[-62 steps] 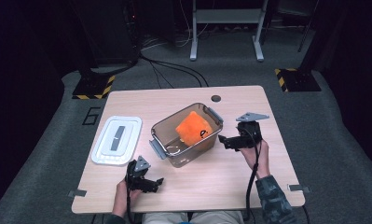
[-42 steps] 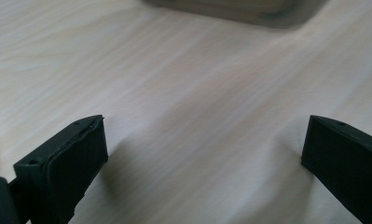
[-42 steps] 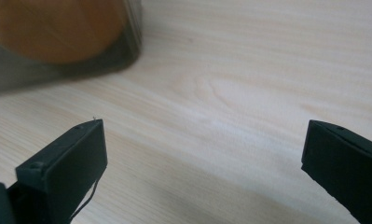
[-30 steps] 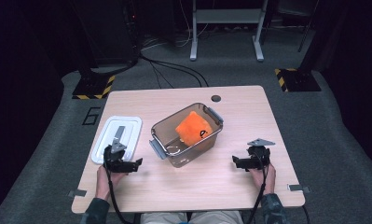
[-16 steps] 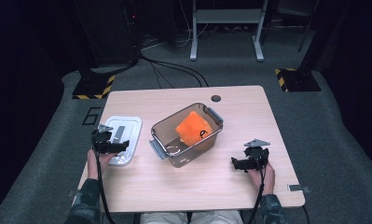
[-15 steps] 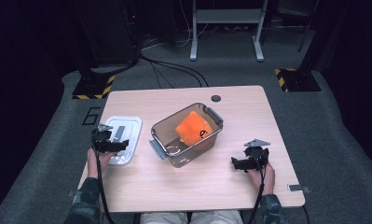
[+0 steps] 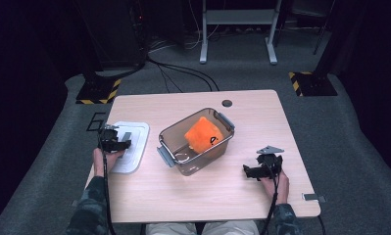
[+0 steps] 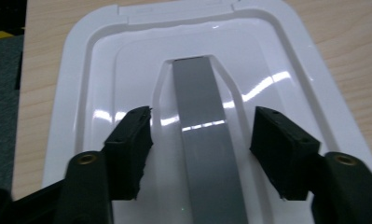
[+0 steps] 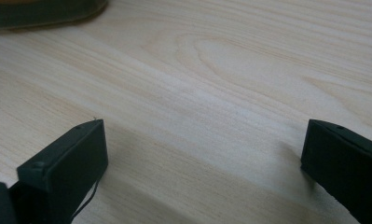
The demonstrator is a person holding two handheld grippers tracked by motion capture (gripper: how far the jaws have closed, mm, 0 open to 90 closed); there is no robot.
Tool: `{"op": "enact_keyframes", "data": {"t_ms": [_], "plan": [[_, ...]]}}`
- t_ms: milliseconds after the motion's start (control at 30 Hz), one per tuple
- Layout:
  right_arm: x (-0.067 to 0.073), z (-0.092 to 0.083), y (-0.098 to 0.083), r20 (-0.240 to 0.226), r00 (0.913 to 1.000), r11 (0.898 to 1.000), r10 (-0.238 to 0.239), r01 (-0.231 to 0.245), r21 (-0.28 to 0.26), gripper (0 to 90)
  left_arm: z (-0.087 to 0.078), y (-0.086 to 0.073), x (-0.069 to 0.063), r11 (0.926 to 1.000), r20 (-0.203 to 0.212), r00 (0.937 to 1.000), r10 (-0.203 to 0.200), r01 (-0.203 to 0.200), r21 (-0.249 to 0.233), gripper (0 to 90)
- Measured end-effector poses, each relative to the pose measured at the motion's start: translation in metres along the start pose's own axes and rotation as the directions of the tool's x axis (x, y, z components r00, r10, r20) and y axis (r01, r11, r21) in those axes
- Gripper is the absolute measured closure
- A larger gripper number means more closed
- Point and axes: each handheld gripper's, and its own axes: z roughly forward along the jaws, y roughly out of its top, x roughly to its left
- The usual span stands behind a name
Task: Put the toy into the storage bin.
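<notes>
Tabletop: glossy white lid (image 8: 104,70), grey handle (image 8: 204,135)

The high view is dim toward its edges, with the table (image 7: 193,196) evenly lit from above. In the left gripper view, white glare streaks cross the glossy lid (image 8: 104,70) at 9 and 3 o'clock. Both gripper views blur slightly near the bottom.

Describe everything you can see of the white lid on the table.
The white lid is glossy plastic, rectangular with rounded corners and a raised rim. A grey handle strip runs along a sunken middle panel. It lies flat at the table's left edge, apart from the clear bin. The left gripper straddles the strip; its jaws have just been closing, pads not yet pressing.
</notes>
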Motion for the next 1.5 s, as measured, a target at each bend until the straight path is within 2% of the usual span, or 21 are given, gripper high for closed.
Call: {"op": "enact_keyframes", "data": {"t_ms": [100, 133, 167, 200, 233, 333, 467, 567, 800, 933, 1100, 1200, 1233, 1300, 1333, 1500], "plan": [[0.0, 0.0, 0.0, 0.001, 1.0, 1.0, -0.001, 0.001, -0.002, 0.0, 0.0, 0.0, -0.001, 0.9999, -0.029, 0.9996, 0.005, -0.004, 0.011, 42.4], [0.0, 0.0, 0.0, 0.003, 1.0, 1.0, 0.008, -0.008, -0.005, 0.1, -0.001, 0.0, -0.002, 0.9999, -0.041, 0.9991, 0.01, -0.009, 0.012, 46.7], [0.0, 0.0, 0.0, 0.003, 1.0, 1.0, 0.008, -0.008, -0.005, 0.3, -0.002, 0.0, -0.002, 0.9999, -0.042, 0.9991, 0.007, -0.007, 0.013, 51.4], [0.0, 0.0, 0.0, 0.004, 1.0, 1.0, 0.009, -0.009, -0.006, 0.3, -0.002, 0.0, -0.001, 0.9999, -0.021, 0.9998, 0.001, -0.001, 0.012, 55.4], [0.0, 0.0, 0.0, 0.004, 1.0, 1.0, 0.009, -0.009, -0.006, 0.4, -0.002, -0.002, -0.001, 0.9998, -0.009, 0.9998, -0.019, 0.019, 0.0, 63.7], [0.0, 0.0, 0.0, 0.004, 1.0, 1.0, 0.009, -0.009, -0.006, 0.4, -0.003, -0.003, 0.002, 0.999, -0.008, 0.999, -0.044, 0.044, -0.006, 65.8], [0.0, 0.0, 0.0, 0.003, 1.0, 1.0, 0.004, -0.004, -0.005, 0.5, -0.009, -0.003, 0.005, 0.9995, -0.002, 0.9995, -0.032, 0.032, 0.003, 66.3], [0.0, 0.0, 0.0, 0.002, 1.0, 1.0, -0.001, 0.001, -0.004, 0.4, -0.018, -0.001, 0.007, 0.9994, 0.024, 0.9991, -0.035, 0.036, -0.003, 66.2], [0.0, 0.0, 0.0, -0.002, 1.0, 1.0, -0.001, 0.001, -0.002, 0.3, -0.046, 0.015, 0.004, 0.999, 0.074, 0.9972, 0.014, -0.011, -0.044, 66.2], [0.001, 0.0, 0.0, 0.002, 1.0, 1.0, 0.002, -0.002, 0.002, 0.2, -0.066, 0.03, -0.001, 0.9956, 0.108, 0.9936, 0.033, -0.024, -0.091, 66.2], [0.001, 0.0, 0.0, 0.002, 1.0, 1.0, 0.002, -0.002, 0.002, 0.2, -0.084, 0.048, -0.009, 0.9915, 0.117, 0.9898, 0.082, -0.07, -0.11, 66.2], [0.001, 0.0, 0.0, 0.002, 1.0, 1.0, 0.002, -0.002, 0.002, 0.2, -0.091, 0.056, -0.014, 0.9891, 0.122, 0.9876, 0.099, -0.084, -0.121, 66.2], [0.001, 0.0, 0.0, 0.002, 1.0, 1.0, 0.002, -0.002, 0.002, 0.2, -0.098, 0.063, -0.02, 0.9859, 0.131, 0.9831, 0.128, -0.112, -0.125, 66.2], [0.001, 0.0, 0.0, 0.0, 1.0, 1.0, 0.002, -0.002, 0.002, 0.1, -0.1, 0.067, -0.023, 0.9835, 0.137, 0.9811, 0.137, -0.118, -0.137, 66.2], [0.001, 0.0, 0.0, 0.001, 1.0, 1.0, 0.005, -0.005, 0.001, 0.1, -0.107, 0.074, -0.03, 0.979, 0.147, 0.9754, 0.164, -0.143, -0.146, 66.2], [0.001, 0.0, 0.0, 0.0, 1.0, 1.0, 0.001, -0.001, 0.002, 0.1, -0.116, 0.09, -0.049, 0.9669, 0.169, 0.9608, 0.219, -0.191, -0.169, 66.2]]}}
